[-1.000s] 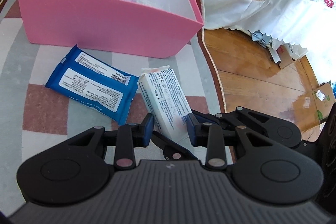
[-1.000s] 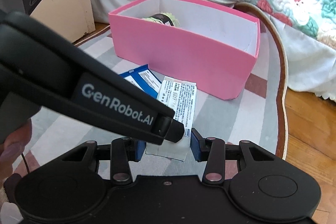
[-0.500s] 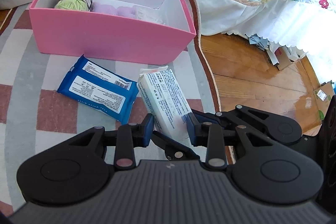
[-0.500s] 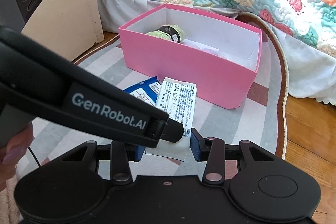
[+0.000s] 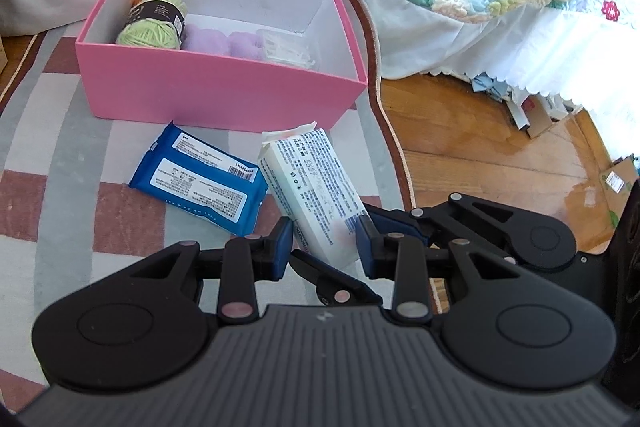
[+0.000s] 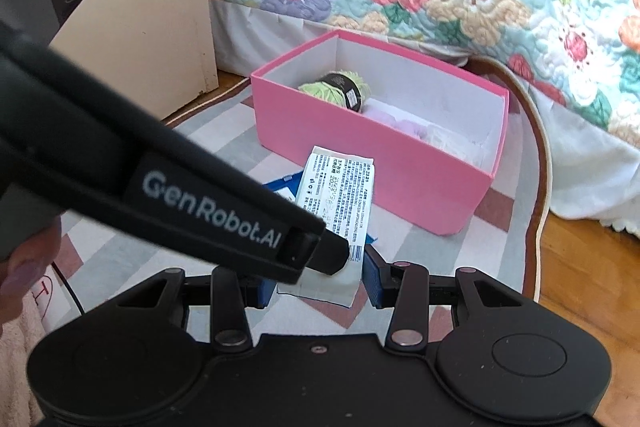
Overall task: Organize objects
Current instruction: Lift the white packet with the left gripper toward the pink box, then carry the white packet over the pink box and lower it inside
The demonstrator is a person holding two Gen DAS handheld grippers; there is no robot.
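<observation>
Each claw is matte black with blue pads, round housings and silver pivot pins. The left claw (image 6: 236,227) bears white "GenRobot.AI" lettering; the right claw (image 6: 320,285) has a small centre screw.

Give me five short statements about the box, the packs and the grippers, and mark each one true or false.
1. The pink box holds a ball of green yarn. True.
2. The blue pack lies inside the box. False: it lies on the rug in front of the box.
3. Both grippers grip the white pack. True: the left gripper and the right gripper each close on its near end.
4. The box has its lid on. False: it is open at the top.
5. The box stands on the bare wooden floor. False: it stands on the rug, and the wooden floor begins beside the rug's edge.
</observation>
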